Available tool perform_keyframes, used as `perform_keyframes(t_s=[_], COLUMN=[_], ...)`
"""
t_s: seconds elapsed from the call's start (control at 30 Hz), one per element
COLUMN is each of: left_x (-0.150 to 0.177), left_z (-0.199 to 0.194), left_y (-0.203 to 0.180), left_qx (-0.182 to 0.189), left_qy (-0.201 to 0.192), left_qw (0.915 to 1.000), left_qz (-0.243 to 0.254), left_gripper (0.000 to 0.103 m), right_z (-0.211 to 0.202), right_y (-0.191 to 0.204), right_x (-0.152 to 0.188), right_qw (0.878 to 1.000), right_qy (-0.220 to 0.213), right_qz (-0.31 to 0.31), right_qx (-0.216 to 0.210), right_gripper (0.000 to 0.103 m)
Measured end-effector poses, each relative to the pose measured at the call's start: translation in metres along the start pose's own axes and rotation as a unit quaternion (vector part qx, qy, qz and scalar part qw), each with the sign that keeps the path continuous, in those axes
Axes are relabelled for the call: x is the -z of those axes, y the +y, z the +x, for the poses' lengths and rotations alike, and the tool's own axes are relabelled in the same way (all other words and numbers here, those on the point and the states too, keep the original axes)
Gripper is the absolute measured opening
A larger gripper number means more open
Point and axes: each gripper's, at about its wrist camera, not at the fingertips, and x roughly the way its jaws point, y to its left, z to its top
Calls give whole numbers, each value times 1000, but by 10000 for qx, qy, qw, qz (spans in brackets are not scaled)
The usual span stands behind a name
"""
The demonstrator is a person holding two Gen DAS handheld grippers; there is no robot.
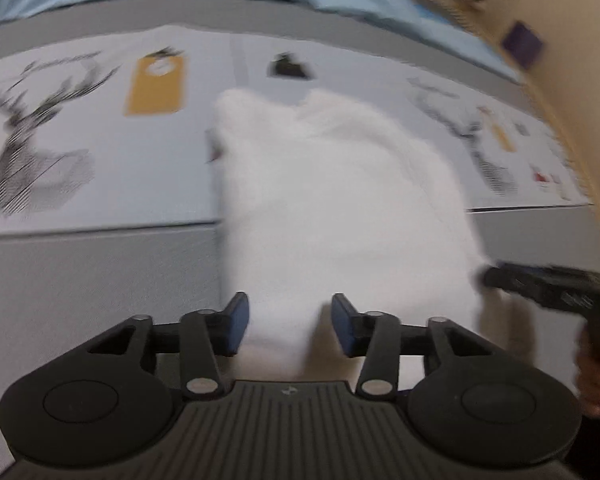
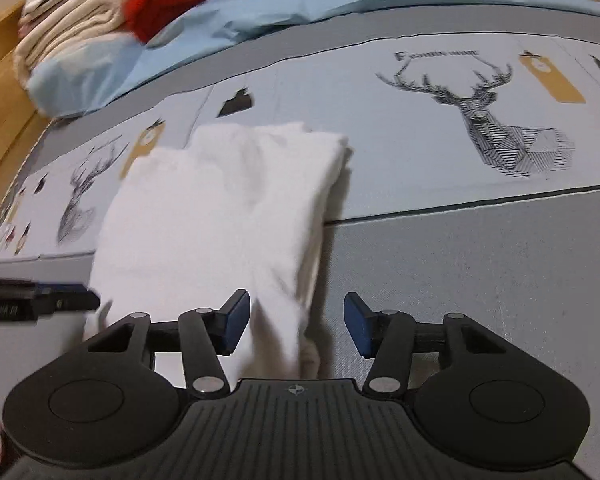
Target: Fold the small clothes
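My white garment (image 2: 220, 216) lies folded into a soft, thick oblong on the deer-print bedsheet (image 2: 440, 152). My left claw (image 1: 290, 326) and right claw (image 2: 296, 326) stand spread at its near edge, pinching nothing.

item: white garment (image 2: 220, 216), small, of soft plain cloth; its exact kind cannot be told
state: folded into a long narrow stack of several layers, layered edges showing along one long side
pose: lying flat, far end uneven with two rounded humps (image 1: 320, 120)
place: on a bed cover printed with deer heads, its near part on the plain grey band
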Motion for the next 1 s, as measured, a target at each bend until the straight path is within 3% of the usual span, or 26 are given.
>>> perform_keyframes(t_s=[0.03,0.1,0.13,0.17,0.2,0.23,0.3,0.37,0.4,0.43,0.5,0.57,0.63,0.7,0.8,0.87,0.93,1.0], left_x=[3,8,11,15,16,17,15,19,24,28,29,33,38,45,55,64,80,95], left_z=[4,15,21,24,21,16,7,12,19,22,18,17,10,-8,-45,-77,-110,-137], left_y=[6,14,16,11,4,-2,-2,-3,-6,-10,-12,-15,-20,-25,-40,-51,-62,-77], left_qx=[-100,60,176,181,84,100,422,215,-70,-228,-317,-457,-679,-1012,-1439,-1439,-1429,-1385], left_qy=[118,457,628,687,593,525,417,554,686,736,684,722,813,765,255,-270,-894,-1425], left_qw=[9999,9985,9973,9973,9982,9984,9982,9982,9971,9960,9957,9945,9915,9872,9815,9820,9792,9739], left_qz=[-78,-312,-345,-210,59,199,4,116,325,454,538,611,757,969,1233,1194,1130,1092], left_gripper=[52,51,38,31,25,18,17,19,21,31,32,43,48,47,53,73,82,83], right_z=[1,12,16,19,15,10,-5,-9,-6,-2,3,3,-6,-19,-58,-90,-125,-153], right_y=[-1,-5,-7,-7,-5,-5,-9,-16,-19,-19,-19,-23,-29,-31,-33,-29,-19,-8], right_x=[6,12,18,19,22,21,15,10,12,16,22,24,23,22,23,24,30,39], right_qw=[9998,9976,9952,9944,9950,9959,9976,9978,9970,9964,9959,9954,9944,9911,9913,9925,9919,9883], right_qy=[176,625,872,971,953,865,539,403,500,642,784,807,818,716,185,-284,-806,-1249], right_qz=[4,213,324,320,237,214,402,524,584,555,339,284,258,146,83,129,-17,-233], right_qx=[-27,-194,-291,-255,-159,-170,-136,-26,-45,44,294,435,618,1114,1300,1180,981,847], right_gripper=[54,54,53,39,12,7,6,6,7,10,29,35,37,36,36,38,51,78])
